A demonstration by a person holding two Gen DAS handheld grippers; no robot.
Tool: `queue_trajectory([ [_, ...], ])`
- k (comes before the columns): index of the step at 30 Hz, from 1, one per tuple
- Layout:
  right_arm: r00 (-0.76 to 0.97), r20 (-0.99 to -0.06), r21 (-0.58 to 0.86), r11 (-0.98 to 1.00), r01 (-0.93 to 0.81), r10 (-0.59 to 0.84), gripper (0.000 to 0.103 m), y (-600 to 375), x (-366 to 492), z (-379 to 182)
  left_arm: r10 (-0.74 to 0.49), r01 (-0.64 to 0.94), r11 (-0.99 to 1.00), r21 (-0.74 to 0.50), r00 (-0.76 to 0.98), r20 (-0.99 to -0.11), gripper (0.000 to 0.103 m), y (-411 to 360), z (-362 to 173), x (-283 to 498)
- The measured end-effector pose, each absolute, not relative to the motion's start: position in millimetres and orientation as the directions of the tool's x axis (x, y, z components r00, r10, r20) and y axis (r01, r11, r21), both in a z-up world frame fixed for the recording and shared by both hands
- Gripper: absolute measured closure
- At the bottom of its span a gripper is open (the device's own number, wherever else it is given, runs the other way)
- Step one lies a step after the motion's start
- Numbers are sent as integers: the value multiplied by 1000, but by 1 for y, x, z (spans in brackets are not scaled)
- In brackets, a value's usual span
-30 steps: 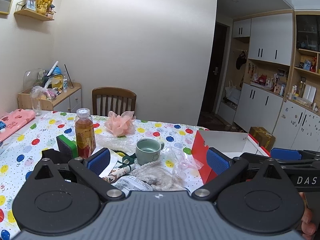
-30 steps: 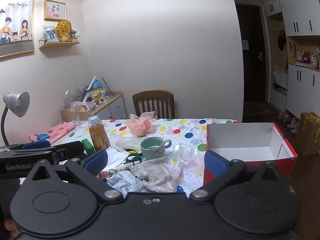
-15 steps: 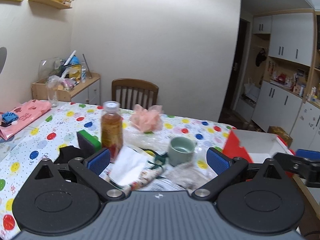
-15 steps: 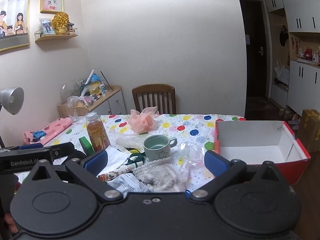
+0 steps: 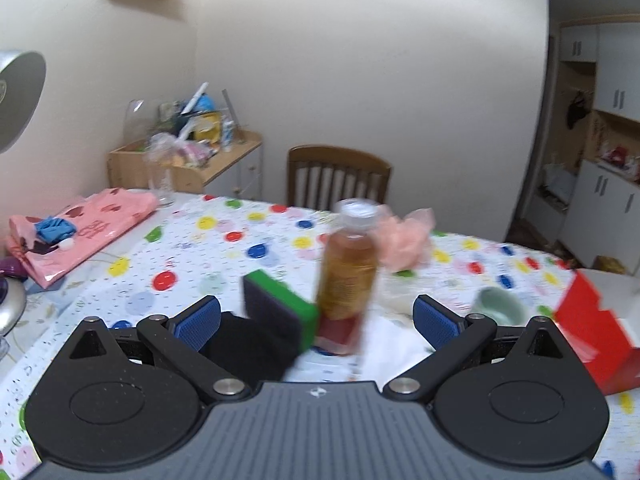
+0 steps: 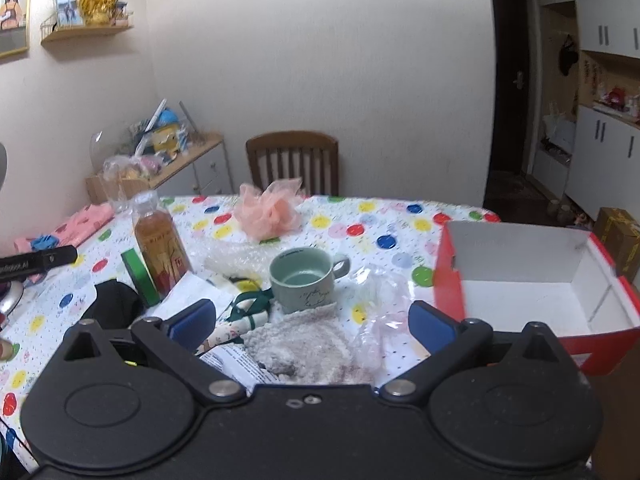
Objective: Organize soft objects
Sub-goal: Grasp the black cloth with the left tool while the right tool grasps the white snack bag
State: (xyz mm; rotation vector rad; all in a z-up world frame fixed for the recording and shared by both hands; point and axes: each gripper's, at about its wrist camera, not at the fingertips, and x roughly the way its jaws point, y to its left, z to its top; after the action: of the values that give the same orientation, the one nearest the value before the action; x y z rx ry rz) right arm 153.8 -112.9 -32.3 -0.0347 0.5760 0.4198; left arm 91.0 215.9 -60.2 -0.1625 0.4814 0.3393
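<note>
While both grippers gape empty, the fluffy cloth [image 6: 298, 344] lies between the right gripper's [image 6: 312, 322] fingers.

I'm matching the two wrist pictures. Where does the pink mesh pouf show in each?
Left wrist: pink mesh pouf right of centre, partly behind the bottle.
Right wrist: pouf centre-left, unobstructed, at the table's far edge.
Shared landmark: wooden chair behind it.
</note>
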Motion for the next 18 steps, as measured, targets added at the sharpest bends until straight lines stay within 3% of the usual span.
queue_trajectory([
  [6,674,-610,51,869,-492,417,1,-81,180,-54,315,-395,918,-32,777,-545,0,255,-96,118],
  [10,580,-663,18,784,-620,474,7,-50,184,-72,312,-402,916,-18,737,-600,0,274,-122,135],
  [18,487,-747,-91,657,-749,452,19,0,189,-110,313,-427,904,-7,674,-669,0,309,-157,160],
])
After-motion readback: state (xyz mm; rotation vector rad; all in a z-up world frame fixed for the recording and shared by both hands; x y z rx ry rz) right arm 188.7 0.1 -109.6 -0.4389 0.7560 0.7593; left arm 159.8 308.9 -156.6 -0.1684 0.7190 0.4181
